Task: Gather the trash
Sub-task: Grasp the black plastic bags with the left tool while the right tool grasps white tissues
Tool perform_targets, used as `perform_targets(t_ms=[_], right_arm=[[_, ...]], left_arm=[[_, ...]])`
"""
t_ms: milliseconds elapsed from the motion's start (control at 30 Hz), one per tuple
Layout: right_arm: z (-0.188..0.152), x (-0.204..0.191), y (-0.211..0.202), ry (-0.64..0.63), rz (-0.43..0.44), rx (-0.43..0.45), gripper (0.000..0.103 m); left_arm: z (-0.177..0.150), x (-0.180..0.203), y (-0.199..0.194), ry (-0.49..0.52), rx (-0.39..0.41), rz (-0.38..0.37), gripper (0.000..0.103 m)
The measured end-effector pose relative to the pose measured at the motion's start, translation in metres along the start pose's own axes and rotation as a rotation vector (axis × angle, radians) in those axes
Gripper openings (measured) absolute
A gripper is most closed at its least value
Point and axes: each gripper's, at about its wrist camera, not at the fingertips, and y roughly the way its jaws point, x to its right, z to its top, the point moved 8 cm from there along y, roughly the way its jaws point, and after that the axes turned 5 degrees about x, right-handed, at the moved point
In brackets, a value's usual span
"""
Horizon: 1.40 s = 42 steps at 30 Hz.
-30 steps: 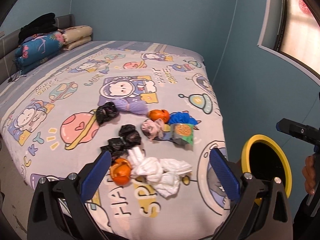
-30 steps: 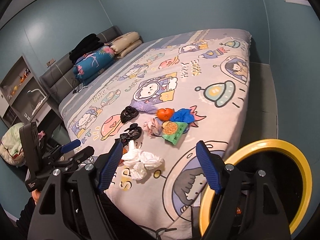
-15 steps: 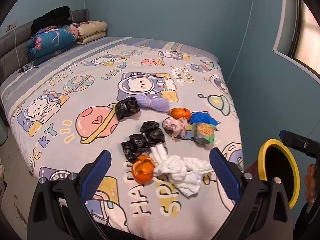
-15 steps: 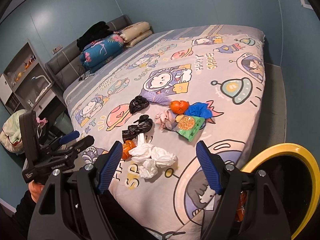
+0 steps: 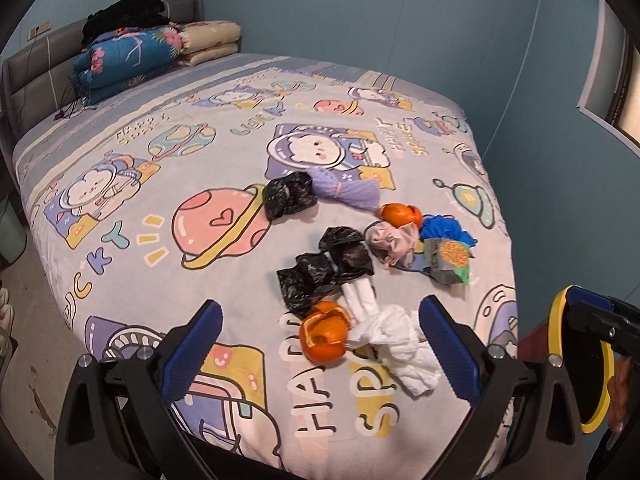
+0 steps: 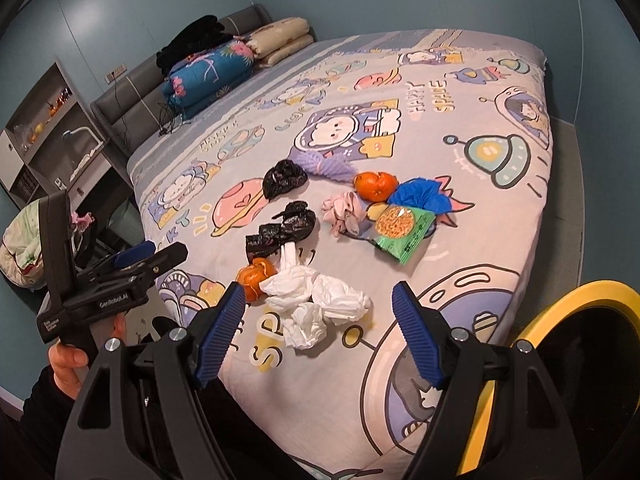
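Comparing with a second ago: both views sit closer to the bed (image 5: 120,208) and lower; trash fills more of each picture.
Left gripper (image 5: 320,344): fingers spread wide, empty, above the near bed edge; peel and tissue show between the blue pads. Same spread as before.
Right gripper (image 6: 320,332): fingers spread wide, empty, tissue showing between the pads. Spread unchanged.
Tissue (image 6: 316,304): white crumpled wad, nearest trash, near edge of bed. Not moved.
Near peel (image 5: 326,334): orange, touching tissue on its left.
Black bags (image 5: 324,268): crumpled pair just beyond the peel; a third black bag (image 5: 288,196) farther off, beside a purple net (image 5: 344,190).
Far orange (image 6: 376,186): right of the net, beside a pink wad (image 6: 344,210) and a blue wad (image 6: 424,196).
Snack bag (image 6: 404,232): green, near side of the blue wad.
Bin (image 6: 560,360): yellow rim, black inside, off the bed's right near corner; now cut off more at the right in the right wrist view, smaller and lower in the left.
Trash layout: same as earlier, nothing picked up.
Bedding (image 5: 132,56): folded at far left by the headboard.
Hand (image 6: 68,364): grips the left gripper's handle, lower left in the right wrist view.
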Motion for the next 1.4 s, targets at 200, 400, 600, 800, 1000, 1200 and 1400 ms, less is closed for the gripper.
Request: perform_targets(t_ms=[200, 400, 600, 800, 1000, 1200, 1400], right_arm=[[-0.01, -0.003, 0.025, -0.008, 0.003, -0.052, 0.072], [-0.017, -0.009, 0.049, -0.035, -0.002, -0.085, 0.072], [-0.024, -0.014, 0.074, -0.052, -0.003, -0.136, 0.072], [-0.031, -0.022, 0.097, -0.085, -0.013, -0.18, 0.072], [-0.038, -0.029, 0.115, -0.119, -0.024, -0.215, 0.072], [-0.044, -0.033, 0.133, -0.168, -0.058, -0.245, 0.072], [-0.05, -0.028, 0.147, -0.182, -0.097, -0.276, 0.072]], left_arm=[[-0.007, -0.012, 0.019, -0.016, -0.031, 0.016, 0.095], [-0.01, -0.021, 0.038, -0.01, -0.058, 0.031, 0.095], [-0.011, -0.025, 0.058, -0.009, -0.089, 0.035, 0.095], [-0.013, -0.03, 0.078, -0.024, -0.116, 0.033, 0.095], [-0.014, -0.036, 0.096, -0.031, -0.142, 0.037, 0.095], [-0.016, -0.042, 0.117, -0.039, -0.176, 0.031, 0.095], [-0.018, -0.039, 0.137, -0.054, -0.213, -0.001, 0.095]])
